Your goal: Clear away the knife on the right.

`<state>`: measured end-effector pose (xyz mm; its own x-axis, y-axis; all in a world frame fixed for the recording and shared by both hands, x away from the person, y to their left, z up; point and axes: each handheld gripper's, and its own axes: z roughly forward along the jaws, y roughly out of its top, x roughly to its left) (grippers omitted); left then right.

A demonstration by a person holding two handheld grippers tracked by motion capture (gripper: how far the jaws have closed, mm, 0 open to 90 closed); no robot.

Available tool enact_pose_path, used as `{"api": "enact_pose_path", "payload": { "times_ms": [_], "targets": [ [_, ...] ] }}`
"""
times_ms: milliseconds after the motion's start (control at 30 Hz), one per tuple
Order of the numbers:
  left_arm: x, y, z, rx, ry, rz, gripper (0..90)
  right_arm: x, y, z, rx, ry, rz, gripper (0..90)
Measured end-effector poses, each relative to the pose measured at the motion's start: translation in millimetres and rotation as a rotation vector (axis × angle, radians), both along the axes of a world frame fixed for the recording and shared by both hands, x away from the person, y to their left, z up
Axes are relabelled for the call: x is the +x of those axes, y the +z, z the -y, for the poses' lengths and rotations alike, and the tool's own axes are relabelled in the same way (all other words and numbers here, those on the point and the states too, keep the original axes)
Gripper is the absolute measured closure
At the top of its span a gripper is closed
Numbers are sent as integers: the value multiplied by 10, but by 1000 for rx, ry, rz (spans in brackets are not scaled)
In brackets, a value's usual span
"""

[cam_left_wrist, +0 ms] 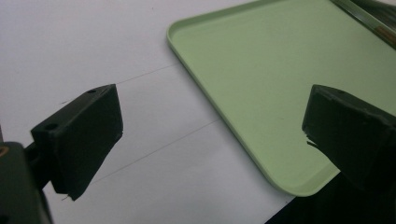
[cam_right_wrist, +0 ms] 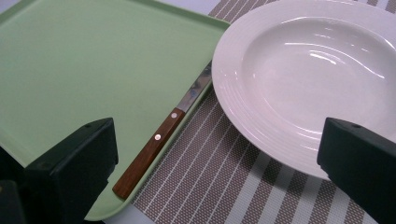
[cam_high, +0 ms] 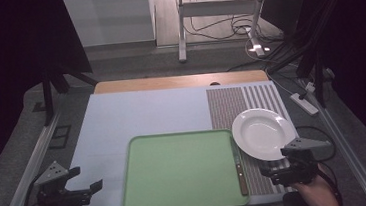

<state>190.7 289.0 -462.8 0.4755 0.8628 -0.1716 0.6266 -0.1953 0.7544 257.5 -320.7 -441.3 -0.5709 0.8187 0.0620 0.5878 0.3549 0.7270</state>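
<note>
Your right gripper (cam_high: 277, 167) sits nearest the knife (cam_high: 239, 171) and plate (cam_high: 263, 132).
The knife lies just to its left on the green tray's (cam_high: 177, 174) right edge, handle toward you, blade pointing away; both grippers, left (cam_high: 85, 184) included, are spread and empty.

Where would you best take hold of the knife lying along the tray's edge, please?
Probably by its wooden handle, coming from above with the right gripper. The handle lies nearest that gripper on the green tray's rim, while the plate overhangs the blade.
</note>
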Motion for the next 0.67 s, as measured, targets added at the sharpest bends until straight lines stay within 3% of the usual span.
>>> {"api": "enact_pose_path", "payload": {
  "times_ms": [667],
  "targets": [
    [-5,1,-4,-4,1,4,50,-79,1,61,-34,-31,-24,0]
  ]
}}
